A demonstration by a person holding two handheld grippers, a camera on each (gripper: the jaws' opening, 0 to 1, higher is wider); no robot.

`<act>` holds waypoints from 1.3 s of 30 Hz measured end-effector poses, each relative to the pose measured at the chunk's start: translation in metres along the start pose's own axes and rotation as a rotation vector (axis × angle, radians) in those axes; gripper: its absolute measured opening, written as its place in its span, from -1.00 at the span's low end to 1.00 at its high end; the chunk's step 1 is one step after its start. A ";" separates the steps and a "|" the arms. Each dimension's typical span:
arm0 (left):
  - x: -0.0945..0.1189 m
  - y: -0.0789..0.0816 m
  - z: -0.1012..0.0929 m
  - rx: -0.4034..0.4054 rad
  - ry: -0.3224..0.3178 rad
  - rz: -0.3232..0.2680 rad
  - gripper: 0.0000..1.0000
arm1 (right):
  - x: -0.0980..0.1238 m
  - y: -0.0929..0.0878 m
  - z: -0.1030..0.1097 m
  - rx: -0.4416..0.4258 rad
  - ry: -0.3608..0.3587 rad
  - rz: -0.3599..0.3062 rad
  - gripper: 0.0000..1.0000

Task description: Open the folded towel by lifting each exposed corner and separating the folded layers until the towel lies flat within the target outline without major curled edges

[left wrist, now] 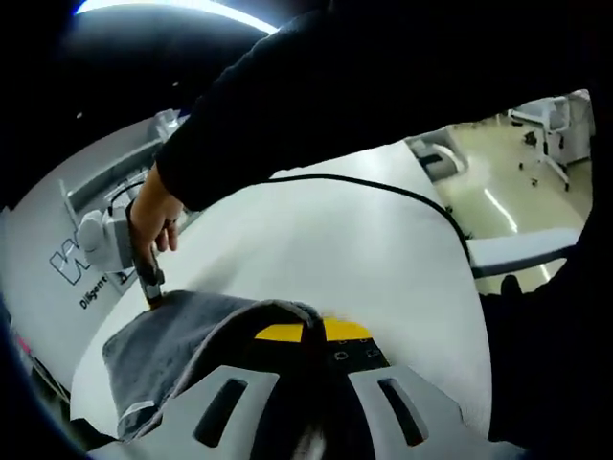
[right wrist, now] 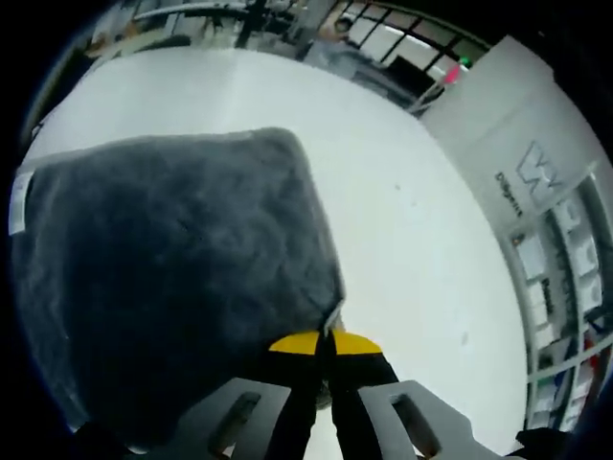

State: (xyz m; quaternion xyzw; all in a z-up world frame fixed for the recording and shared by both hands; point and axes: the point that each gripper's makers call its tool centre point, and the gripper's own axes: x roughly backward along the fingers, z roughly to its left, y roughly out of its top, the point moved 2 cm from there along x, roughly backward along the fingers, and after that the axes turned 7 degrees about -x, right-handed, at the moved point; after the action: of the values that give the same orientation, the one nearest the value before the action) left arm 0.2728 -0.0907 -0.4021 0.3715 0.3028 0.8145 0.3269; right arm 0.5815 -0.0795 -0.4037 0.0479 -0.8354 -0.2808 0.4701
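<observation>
Jaws of left gripper closed on a raised fold of the grey towel; cloth bunched over the yellow tips. Jaws of right gripper pressed together on a towel corner, a thin edge of cloth pinched between the tips. In the left gripper view, right gripper seen at far-left corner of towel, held by a hand, tips on the cloth edge.

Risks, as judged: thin pinch at right corner likely to slip under any sideways pull; left grab possibly holding several layers at once, so layers lifting together instead of separating; uneven pull dragging the whole towel across the white table.

Towel spread left of and beyond right jaws; white label at far-left edge. No target outline discernible.
</observation>
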 end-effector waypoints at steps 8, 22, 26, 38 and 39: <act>-0.002 0.001 0.000 0.002 -0.003 -0.002 -0.95 | -0.001 0.001 0.000 0.008 -0.016 0.027 -1.00; -0.011 0.005 0.001 -0.001 -0.012 -0.008 -0.96 | -0.003 0.002 -0.003 0.067 -0.038 0.062 -1.00; -0.014 0.006 0.003 0.002 -0.013 -0.010 -0.96 | -0.005 0.004 -0.004 0.083 -0.049 0.062 -1.00; -0.021 0.007 0.006 0.001 -0.015 -0.010 -0.96 | -0.008 0.005 -0.009 0.039 -0.026 0.057 -1.00; -0.022 0.007 0.006 0.002 -0.015 -0.010 -0.96 | -0.009 0.005 -0.010 0.033 -0.023 0.059 -1.00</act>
State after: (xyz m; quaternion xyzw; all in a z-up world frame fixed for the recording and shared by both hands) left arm 0.2862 -0.1101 -0.4024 0.3764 0.3032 0.8098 0.3327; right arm 0.5954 -0.0765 -0.4034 0.0278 -0.8463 -0.2534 0.4677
